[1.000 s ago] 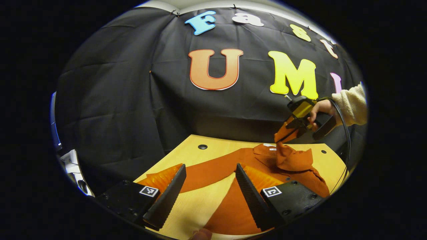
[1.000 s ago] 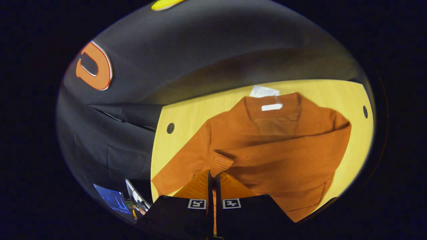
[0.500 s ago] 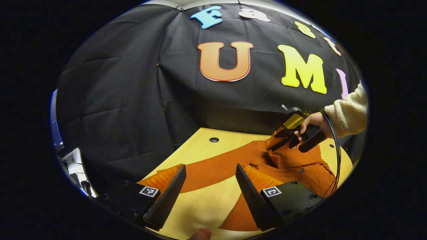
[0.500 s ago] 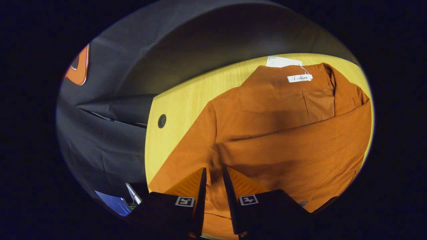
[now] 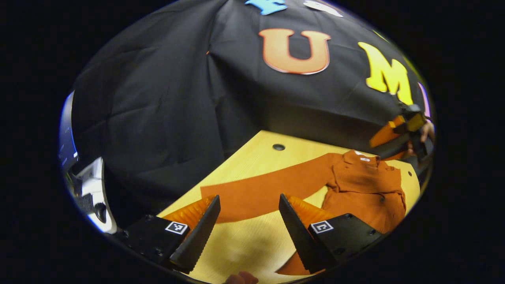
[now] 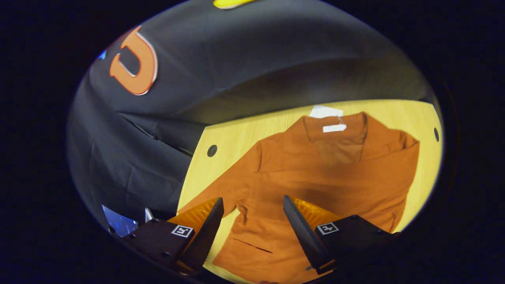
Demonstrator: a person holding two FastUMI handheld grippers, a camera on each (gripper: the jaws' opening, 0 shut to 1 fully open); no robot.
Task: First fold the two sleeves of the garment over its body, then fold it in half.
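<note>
Garment (image 6: 315,185): a rust-orange, finely ribbed top with a collar and small buttons, lying flat on the surface (image 6: 236,134), its neck toward the booth wall. In the right gripper view, one sleeve (image 6: 339,185) lies folded straight across the chest as a broad band; a white tag (image 6: 334,128) sits inside the collar and a second white label (image 6: 325,111) lies on the wood just beyond it. In the left gripper view, the other sleeve (image 5: 268,189) stretches out long and flat from the shoulder across the bare surface (image 5: 244,240), unfolded. Surface: pale yellow wood-grain board with round dark holes, one (image 6: 212,150) near the back corner. Room: creased black cloth wall (image 5: 165,110) behind the surface, with a bright screen and pale equipment (image 5: 92,189) at the left edge of the left gripper view. Left gripper (image 5: 248,230): jaws spread wide, holding nothing, hovering above the outstretched sleeve's cuff end. Right gripper (image 6: 252,232): jaws spread wide and empty, raised above the lower body of the garment; it also appears at the far right edge of the left gripper view, above the collar. Change from one second ago: the right gripper was then closed on the sleeve cuff and carrying it over the body; half a second ago its jaws stood narrowly apart near the cloth; it has now let go and lifted clear, the sleeve left lying across the chest.
</note>
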